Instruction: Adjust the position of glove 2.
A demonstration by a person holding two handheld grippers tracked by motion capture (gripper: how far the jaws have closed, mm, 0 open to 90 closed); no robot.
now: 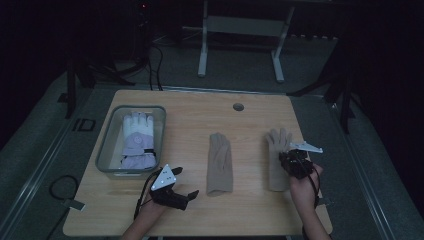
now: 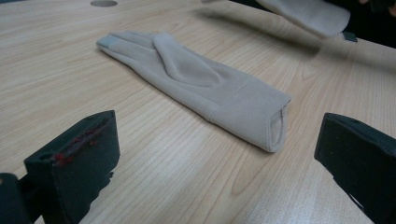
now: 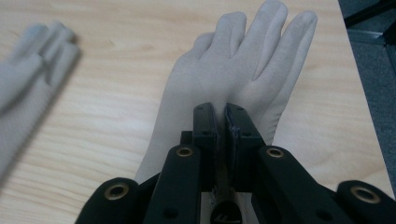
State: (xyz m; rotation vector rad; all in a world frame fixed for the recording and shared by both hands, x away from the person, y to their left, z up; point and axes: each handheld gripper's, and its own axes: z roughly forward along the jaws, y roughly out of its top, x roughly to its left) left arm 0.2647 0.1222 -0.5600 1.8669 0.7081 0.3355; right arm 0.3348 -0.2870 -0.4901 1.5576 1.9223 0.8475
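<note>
right gripper [image 3: 220, 122]: its 2 jaws are pressed together, pinching a fold of fabric at the palm of the right-hand glove [image 3: 224, 79]; in the high view this gripper [image 1: 295, 161] sits over that glove's middle.
left gripper [image 1: 186, 196]: jaws spread wide, nothing between them, aimed at the cuff end of the middle glove [image 2: 201, 84] and apart from it.
where the gloves are: 2 beige gloves lie on the wooden table [image 1: 190, 120]; the middle glove is flat near the table's centre, fingers away from the person; the right-hand glove is near the right edge, and from the left gripper view its cuff seems lifted off the wood.
third pair: white and lilac padded gloves [image 1: 137, 140] lie inside a clear bin [image 1: 106, 145] at the left of the table.
weight: very light, I judge; 1 pinch should carry a whole glove.
stiffness: soft and limp; it will droop and fold from any grip point.
surface: a matte, suede-like knit, so it is unlikely to slip between the pads.
fragility: none to speak of; a firm squeeze does no harm.
where to hold: the open cuff hem is the thickest edge for the left gripper; a mid-palm pinch also works but lets both ends hang.
writing: no brand, label or text readable on the gloves; the bin shows none either.
</note>
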